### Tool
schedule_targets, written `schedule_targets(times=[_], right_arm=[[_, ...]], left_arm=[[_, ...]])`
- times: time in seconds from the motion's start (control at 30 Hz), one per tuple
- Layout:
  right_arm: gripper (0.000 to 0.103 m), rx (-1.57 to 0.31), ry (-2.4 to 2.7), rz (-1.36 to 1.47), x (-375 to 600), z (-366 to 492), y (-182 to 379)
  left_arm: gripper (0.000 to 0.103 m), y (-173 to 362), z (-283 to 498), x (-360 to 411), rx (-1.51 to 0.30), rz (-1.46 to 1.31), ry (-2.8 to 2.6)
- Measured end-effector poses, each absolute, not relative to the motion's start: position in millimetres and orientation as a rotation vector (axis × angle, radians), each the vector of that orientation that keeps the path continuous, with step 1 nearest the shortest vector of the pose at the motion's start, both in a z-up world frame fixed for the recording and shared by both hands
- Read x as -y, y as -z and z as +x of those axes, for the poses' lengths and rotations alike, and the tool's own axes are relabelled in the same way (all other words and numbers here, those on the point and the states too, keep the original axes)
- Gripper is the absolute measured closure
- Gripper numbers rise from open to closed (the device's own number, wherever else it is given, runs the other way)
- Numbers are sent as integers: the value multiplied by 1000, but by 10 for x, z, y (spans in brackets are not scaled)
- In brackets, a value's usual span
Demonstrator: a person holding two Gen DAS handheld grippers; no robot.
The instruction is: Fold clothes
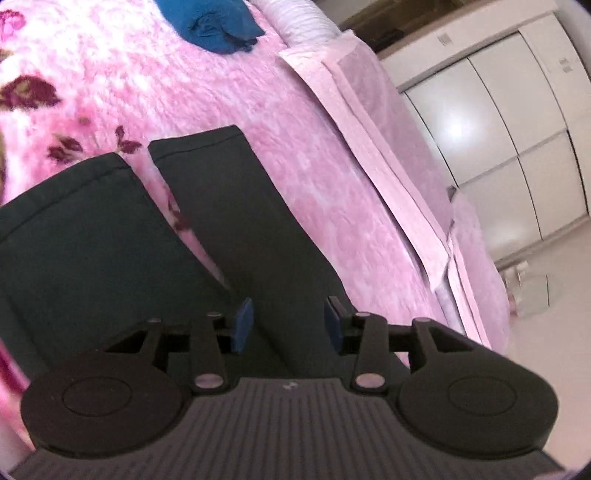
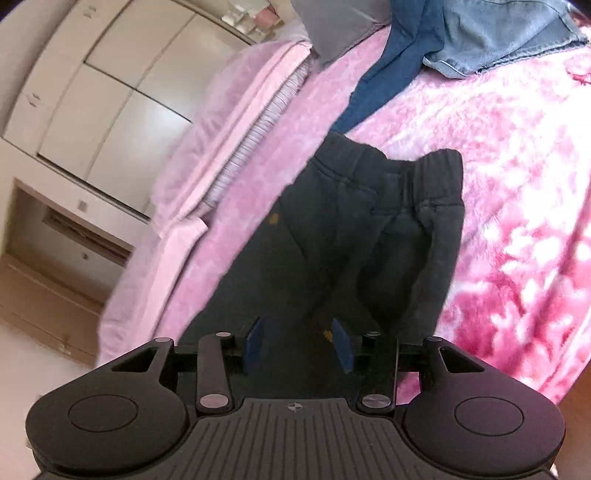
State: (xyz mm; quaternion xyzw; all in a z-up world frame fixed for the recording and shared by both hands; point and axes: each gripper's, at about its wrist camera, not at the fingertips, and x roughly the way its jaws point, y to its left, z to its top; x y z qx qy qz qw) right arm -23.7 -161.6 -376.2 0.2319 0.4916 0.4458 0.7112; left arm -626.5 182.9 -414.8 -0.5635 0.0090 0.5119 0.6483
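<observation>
Pink floral fleece blanket (image 1: 258, 122) covers a bed whose folded-back edge (image 1: 369, 122) drops toward pale wardrobe doors (image 1: 509, 122) and a light floor in the left wrist view; the same blanket (image 2: 517, 147) and wardrobe (image 2: 110, 74) fill the right wrist view. Dark sweatpants (image 2: 351, 229) lie spread on the blanket, elastic waistband at the far end in the right wrist view, while the left wrist view shows the two legs (image 1: 229, 206) lying side by side with a strip of pink between them. A blue garment (image 2: 384, 66) and pale denim (image 2: 498, 33) are heaped at the far edge of the bed, well apart from the sweatpants; a bunched blue cloth (image 1: 218, 22) sits far off in the left view. Left gripper (image 1: 288, 323) hovers over a trouser leg, blue pads parted, pinching nothing. Right gripper (image 2: 299, 341) hangs over the upper sweatpants, jaws likewise apart and empty.
</observation>
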Motion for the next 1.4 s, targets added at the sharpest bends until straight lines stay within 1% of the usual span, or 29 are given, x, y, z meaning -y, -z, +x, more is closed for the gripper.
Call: schedule_targets(times=[0.23, 0.3, 0.4, 0.43, 0.53, 0.7, 0.73, 0.77, 0.8, 0.87, 0.97, 1.07, 1.13, 1.23, 1.3, 1.33, 1.4], right_arm=[[57, -1127, -978, 572, 1417, -80, 3894], [57, -1129, -962, 611, 1367, -52, 3931], [57, -1136, -897, 658, 1228, 109, 4046], [57, -1135, -878, 664, 1186, 164, 4076], [57, -1120, -833, 676, 1113, 292, 4145], [58, -1142, -807, 712, 1001, 499, 4299], [62, -1139, -813, 714, 1001, 521, 4303], [93, -1126, -813, 689, 999, 533, 4285], [94, -1114, -814, 669, 1001, 545, 4266], [95, -1109, -841, 722, 1085, 583, 4185], [97, -1011, -925, 743, 1277, 510, 3833], [97, -946, -973, 771, 1646, 355, 3585], [97, -957, -954, 737, 1855, 256, 3651], [96, -1081, -855, 608, 1929, 251, 4050], [90, -1078, -869, 610, 1955, 246, 4152], [81, -1064, -889, 624, 1971, 240, 4161], [49, -1028, -906, 634, 1987, 237, 4074]], left_arm=[[66, 4508, -6292, -2126, -5, -1351, -1212], [68, 4611, -6287, -2186, 1, -1361, -1210], [81, 4606, -6208, -2266, -25, -1300, -1233], [91, 4602, -6184, -2303, -48, -1278, -1244], [95, 4610, -6170, -2299, -72, -1251, -1245], [99, 4594, -6157, -2304, -98, -1210, -1230], [100, 4548, -6142, -2306, -109, -1190, -1229], [101, 4485, -6134, -2299, -116, -1168, -1228], [101, 4391, -6133, -2269, -115, -1143, -1220], [101, 4138, -6171, -2110, -86, -1061, -1196], [101, 3736, -6245, -1740, -57, -894, -1168], [100, 3671, -6447, -1206, -52, -794, -1172], [100, 3934, -6539, -1012, -130, -825, -1186], [98, 4449, -6603, -957, -219, -958, -1213], [98, 4527, -6646, -899, -144, -972, -1213], [97, 4510, -6663, -887, -117, -990, -1211], [95, 4471, -6710, -869, -69, -1011, -1194]])
